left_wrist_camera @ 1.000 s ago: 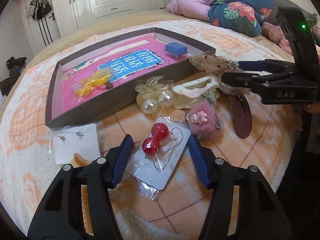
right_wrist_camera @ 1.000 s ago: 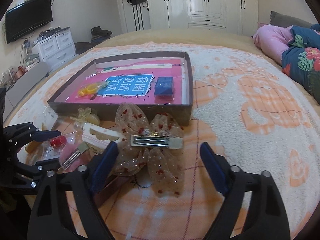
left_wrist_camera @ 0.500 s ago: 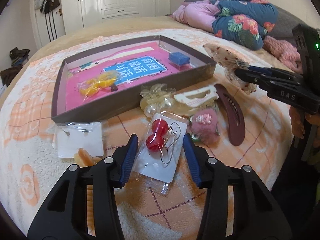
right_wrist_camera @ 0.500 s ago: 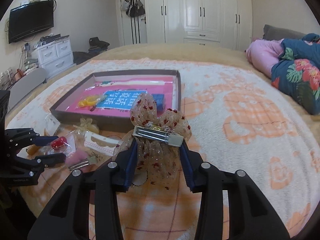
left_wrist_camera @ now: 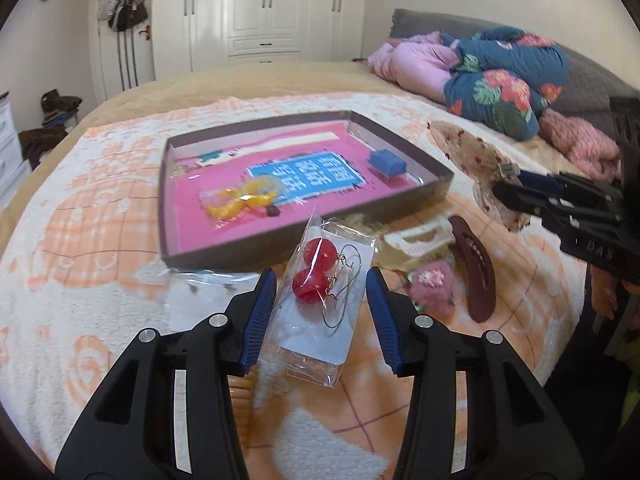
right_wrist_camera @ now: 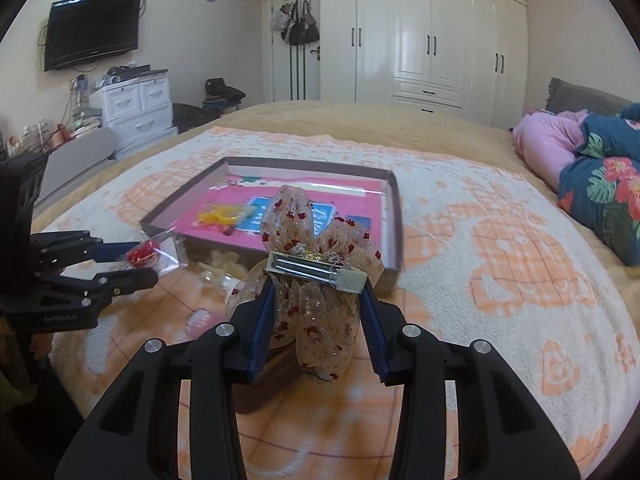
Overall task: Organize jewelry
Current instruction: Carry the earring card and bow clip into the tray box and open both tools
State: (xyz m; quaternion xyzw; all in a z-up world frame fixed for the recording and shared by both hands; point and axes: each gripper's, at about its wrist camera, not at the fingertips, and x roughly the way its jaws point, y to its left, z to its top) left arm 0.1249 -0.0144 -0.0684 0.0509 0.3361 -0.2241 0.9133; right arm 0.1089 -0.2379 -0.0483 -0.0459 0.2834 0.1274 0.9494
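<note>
My left gripper (left_wrist_camera: 321, 280) is shut on a clear packet of red ball earrings (left_wrist_camera: 320, 280) and holds it lifted above the bed, just in front of the shallow brown box with a pink floor (left_wrist_camera: 304, 240). The packet also shows in the right wrist view (right_wrist_camera: 154, 254). My right gripper (right_wrist_camera: 316, 284) is shut on a sheer bow hair clip with red dots (right_wrist_camera: 312, 280), held in the air near the box's right corner; the bow also shows in the left wrist view (left_wrist_camera: 472, 160). The box (right_wrist_camera: 394, 216) holds a yellow packet (left_wrist_camera: 244, 200) and a small blue case (left_wrist_camera: 387, 163).
Loose pieces lie on the orange-and-white blanket in front of the box: a white claw clip (left_wrist_camera: 420, 236), a dark red hair clip (left_wrist_camera: 476, 272), a pink pompom (left_wrist_camera: 434, 284), a clear earring card (left_wrist_camera: 204, 304). Bedding is piled at the far right (left_wrist_camera: 492, 76).
My left gripper closed on the earring packet and lifted it off the blanket. My right gripper, closed on the bow, raised it higher and towards the box.
</note>
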